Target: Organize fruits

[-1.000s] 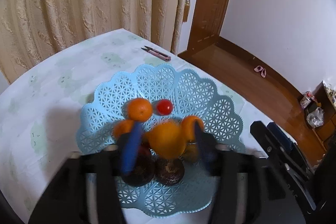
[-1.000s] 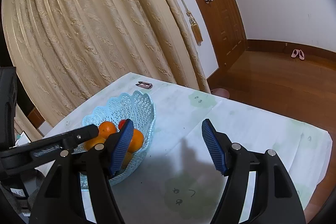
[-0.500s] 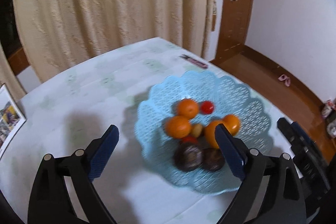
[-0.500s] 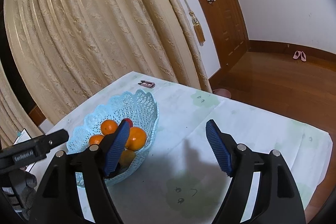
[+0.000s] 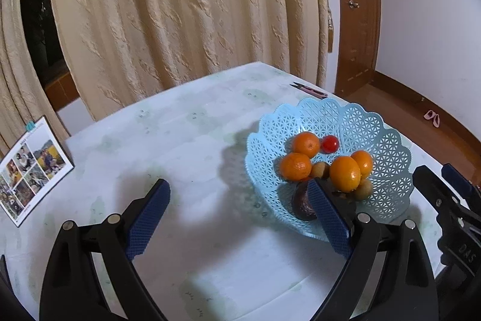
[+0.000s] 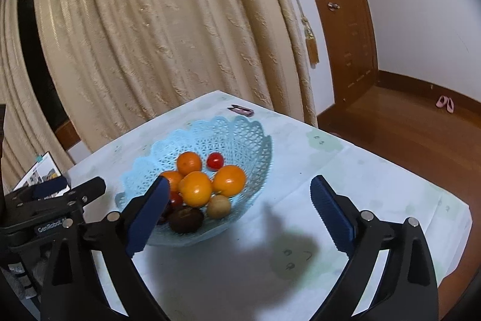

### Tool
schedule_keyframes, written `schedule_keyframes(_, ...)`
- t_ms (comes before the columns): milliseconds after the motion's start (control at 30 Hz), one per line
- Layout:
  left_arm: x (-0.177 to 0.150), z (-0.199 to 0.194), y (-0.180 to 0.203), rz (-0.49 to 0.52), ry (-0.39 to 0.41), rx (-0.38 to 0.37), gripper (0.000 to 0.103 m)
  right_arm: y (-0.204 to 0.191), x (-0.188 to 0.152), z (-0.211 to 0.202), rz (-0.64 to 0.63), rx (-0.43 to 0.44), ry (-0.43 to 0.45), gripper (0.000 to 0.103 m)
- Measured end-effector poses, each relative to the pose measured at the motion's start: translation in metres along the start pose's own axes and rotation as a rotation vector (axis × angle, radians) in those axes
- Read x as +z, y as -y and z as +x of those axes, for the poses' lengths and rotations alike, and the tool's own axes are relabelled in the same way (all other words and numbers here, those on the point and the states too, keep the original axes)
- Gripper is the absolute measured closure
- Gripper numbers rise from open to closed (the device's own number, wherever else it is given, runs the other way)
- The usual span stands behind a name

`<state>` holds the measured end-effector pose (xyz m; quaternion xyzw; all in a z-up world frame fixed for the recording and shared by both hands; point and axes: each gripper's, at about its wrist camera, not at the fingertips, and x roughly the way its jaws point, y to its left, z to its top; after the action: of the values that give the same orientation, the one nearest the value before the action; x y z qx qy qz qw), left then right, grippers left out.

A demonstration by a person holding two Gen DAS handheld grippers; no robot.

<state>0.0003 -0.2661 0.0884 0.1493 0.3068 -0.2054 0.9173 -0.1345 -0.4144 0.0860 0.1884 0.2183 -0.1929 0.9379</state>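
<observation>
Left wrist view: left gripper (image 5: 237,211) gaping, empty, above worktop (image 5: 186,140); 4 oranges (image 5: 344,173) in basket (image 5: 387,146).
Right wrist view: right gripper (image 6: 237,208) likewise spread, empty.
Progress: no loose fruit visible; task apparently near complete.

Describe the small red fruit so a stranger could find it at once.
Find the pale blue lattice basket on the white table. Among the fruit piled inside, look at the far side, beside the rearmost orange. The red fruit there is far smaller than the oranges and glossy red.
</observation>
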Motion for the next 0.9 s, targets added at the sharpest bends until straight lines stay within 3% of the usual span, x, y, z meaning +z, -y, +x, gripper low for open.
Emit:
schedule_keyframes(600, -0.004, -0.032, 0.005, 0.081, 0.121, 0.114, 0.011, -0.045, -0.008, -0.026, -0.179, -0.032, 0.047, 0.004)
schedule_keyframes(900, -0.005, -0.033, 0.007, 0.095, 0.127, 0.125, 0.009, -0.051, -0.008, -0.030, -0.227, -0.056, 0.077, 0.004)
